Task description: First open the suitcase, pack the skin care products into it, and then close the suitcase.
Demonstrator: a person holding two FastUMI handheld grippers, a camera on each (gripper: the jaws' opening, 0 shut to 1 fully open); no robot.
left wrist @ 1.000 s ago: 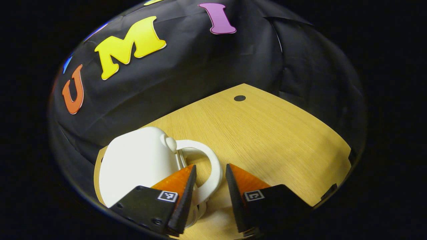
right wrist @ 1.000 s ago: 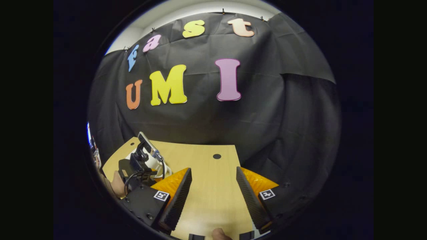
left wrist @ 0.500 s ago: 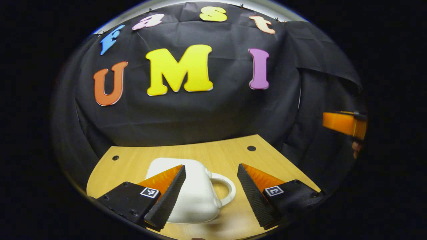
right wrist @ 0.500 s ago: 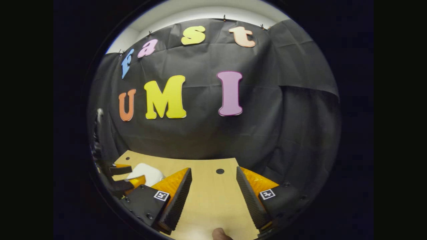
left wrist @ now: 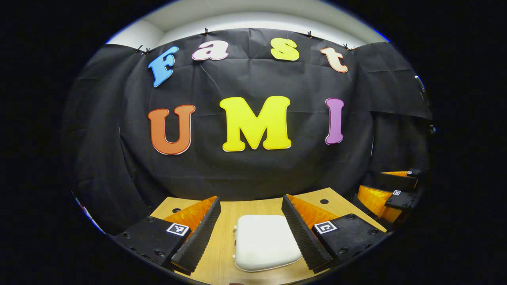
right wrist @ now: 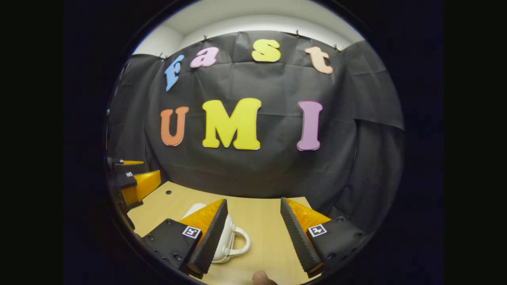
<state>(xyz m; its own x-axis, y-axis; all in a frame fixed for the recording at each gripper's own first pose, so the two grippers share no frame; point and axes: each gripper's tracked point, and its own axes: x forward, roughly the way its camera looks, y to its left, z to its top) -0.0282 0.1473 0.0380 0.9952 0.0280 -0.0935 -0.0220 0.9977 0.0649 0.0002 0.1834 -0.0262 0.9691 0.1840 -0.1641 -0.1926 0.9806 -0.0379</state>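
A small white suitcase [left wrist: 263,242] lies shut and flat on the wooden table [left wrist: 223,253]. In the left gripper view it sits low, framed between my fingers and farther off than their tips. My left gripper [left wrist: 250,200] is open, nothing touching its pads. In the right gripper view the suitcase [right wrist: 233,231] shows its looped handle [right wrist: 242,242], partly hidden behind one finger [right wrist: 208,231]. My right gripper [right wrist: 254,201] is open and holds nothing. Each gripper appears in the other's view: the right gripper [left wrist: 390,192] at the right edge, the left gripper [right wrist: 134,180] at the left edge.
The black cloth wall closes off the table's far and side edges. Small round holes [left wrist: 324,201] [right wrist: 168,192] mark the table's far corners. A person's fingertip [right wrist: 261,278] pokes in at the bottom of the right gripper view.
My left gripper drew back and up from the suitcase handle, levelling toward the wall; the suitcase now lies flat below. My right gripper turned left, bringing the suitcase into its view.
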